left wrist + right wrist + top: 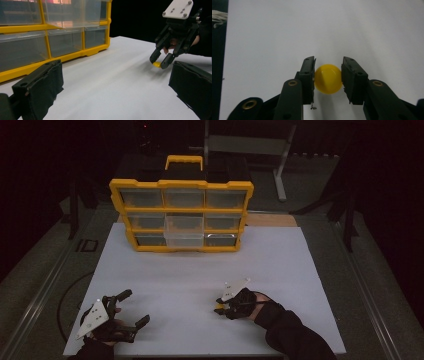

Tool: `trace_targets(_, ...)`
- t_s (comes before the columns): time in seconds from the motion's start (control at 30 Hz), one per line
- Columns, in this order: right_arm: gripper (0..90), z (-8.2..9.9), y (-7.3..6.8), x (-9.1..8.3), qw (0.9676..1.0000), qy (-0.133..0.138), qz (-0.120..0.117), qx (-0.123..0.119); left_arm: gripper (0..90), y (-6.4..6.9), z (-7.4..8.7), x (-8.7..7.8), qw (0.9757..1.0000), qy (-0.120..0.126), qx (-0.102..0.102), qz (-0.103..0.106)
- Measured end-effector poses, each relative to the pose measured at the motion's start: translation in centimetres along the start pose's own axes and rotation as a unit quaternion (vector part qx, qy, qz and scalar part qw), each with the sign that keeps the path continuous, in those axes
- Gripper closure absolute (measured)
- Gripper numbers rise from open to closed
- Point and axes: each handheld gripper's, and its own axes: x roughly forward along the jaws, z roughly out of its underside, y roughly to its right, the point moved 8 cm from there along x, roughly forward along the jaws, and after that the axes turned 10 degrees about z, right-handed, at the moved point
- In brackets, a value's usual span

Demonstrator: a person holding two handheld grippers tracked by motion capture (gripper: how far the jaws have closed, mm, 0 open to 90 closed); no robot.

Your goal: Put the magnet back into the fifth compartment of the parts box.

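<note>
Yellow drawer cabinet (pixel 181 215) stood at the white worktop's (pixel 200 270) far edge. Nearer, well apart from the cabinet, the left tool (pixel 128 312) rested wide open, empty. Right tool (pixel 328 75) pinched a small yellow ball (pixel 328 78); a centred, gentle squeeze seemed wise.

The drawer cabinet (pixel 50 37) is cut off by the top and left edges of the left gripper view, and its drawers' contents cannot be made out through the cloudy fronts. In the high view, the yellow object (pixel 219 309) at the right tool (pixel 222 306) is too small to identify. The left tool (pixel 134 309) is partly cropped by the bottom edge there.
</note>
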Motion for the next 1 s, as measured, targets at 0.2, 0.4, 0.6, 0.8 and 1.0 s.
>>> trace_targets(0.2,63.8,-0.3,0.1,-0.8,1.0,-0.001,-0.005,-0.002,0.1,-0.1,0.1,0.0,1.0,-0.002,0.0,-0.003)
trace_targets(0.4,63.8,-0.5,0.2,-1.4,0.9999,-0.007,-0.012,-0.007,0.1,0.0,0.1,0.1,1.0,-0.004,0.0,-0.001)
trace_targets(0.6,63.8,-1.0,0.3,-2.1,0.9998,-0.009,-0.016,-0.013,0.1,0.0,0.1,0.1,1.0,-0.004,0.0,-0.001)
trace_targets(0.8,63.8,-1.7,0.8,-3.0,0.9997,-0.004,-0.01,-0.02,0.1,-0.1,0.1,0.1,1.0,-0.003,0.0,-0.002)
trace_targets(1.0,63.8,-2.9,1.3,-3.8,0.9997,0.002,-0.006,-0.025,0.1,-0.1,0.1,0.1,1.0,-0.003,0.0,-0.001)
